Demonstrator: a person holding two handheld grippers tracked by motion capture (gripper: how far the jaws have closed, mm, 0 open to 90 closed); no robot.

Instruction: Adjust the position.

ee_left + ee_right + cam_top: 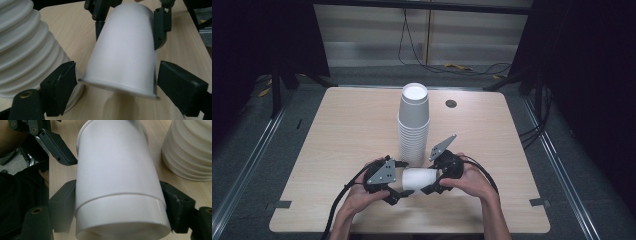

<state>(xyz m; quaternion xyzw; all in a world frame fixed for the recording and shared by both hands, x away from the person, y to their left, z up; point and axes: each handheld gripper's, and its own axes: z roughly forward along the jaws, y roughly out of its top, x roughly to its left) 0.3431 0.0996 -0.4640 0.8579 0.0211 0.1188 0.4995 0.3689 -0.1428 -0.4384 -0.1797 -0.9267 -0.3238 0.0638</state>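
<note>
A single white paper cup (419,179) lies on its side low over the table's near middle, between my two grippers. My right gripper (435,176) is shut on its base end; both pads (62,205) press the cup wall (117,182). My left gripper (404,177) is open around the cup's rim (117,87). Its left pad (62,80) touches the rim, and a thin blurred gap shows at its right pad (175,82). The right gripper's fingers (160,27) show at the cup's far end in the left gripper view.
A tall stack of upside-down white paper cups (414,125) stands just behind the grippers, close to the held cup (22,50) (190,147). A small dark round hole (451,103) sits in the wooden table (347,130) at the back.
</note>
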